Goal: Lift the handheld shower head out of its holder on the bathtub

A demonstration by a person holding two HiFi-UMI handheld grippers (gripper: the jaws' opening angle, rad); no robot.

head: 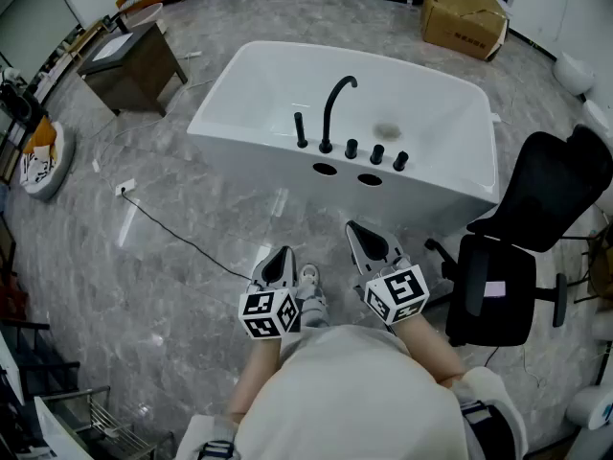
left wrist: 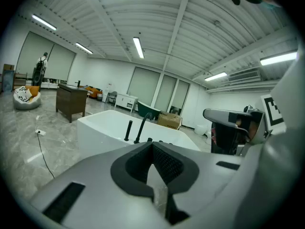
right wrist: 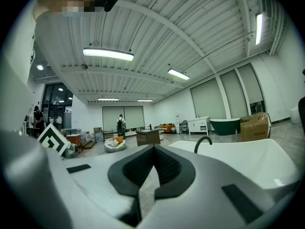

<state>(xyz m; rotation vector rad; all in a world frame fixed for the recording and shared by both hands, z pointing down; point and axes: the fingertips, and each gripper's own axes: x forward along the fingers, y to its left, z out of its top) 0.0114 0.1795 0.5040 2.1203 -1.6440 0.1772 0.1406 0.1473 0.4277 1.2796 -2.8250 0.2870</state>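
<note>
A white bathtub [head: 249, 103] stands on the grey floor ahead of me. On its near rim the black handheld shower head [head: 301, 129] stands upright in its holder, left of the curved black spout [head: 335, 103] and three black knobs [head: 376, 154]. Both grippers hang low in front of the tub, well short of it. My left gripper [head: 281, 257] is shut and empty; the left gripper view shows the shower head [left wrist: 128, 130] far beyond its jaws. My right gripper [head: 356, 230] is shut on nothing, and the right gripper view shows only the spout [right wrist: 202, 142] and the tub.
A black office chair [head: 532, 238] stands close on the right, beside the tub's corner. A black cable [head: 182, 238] runs across the floor at left. Farther off are a dark wooden cabinet [head: 134, 65], a cardboard box [head: 465, 17] and a cushion [head: 43, 156].
</note>
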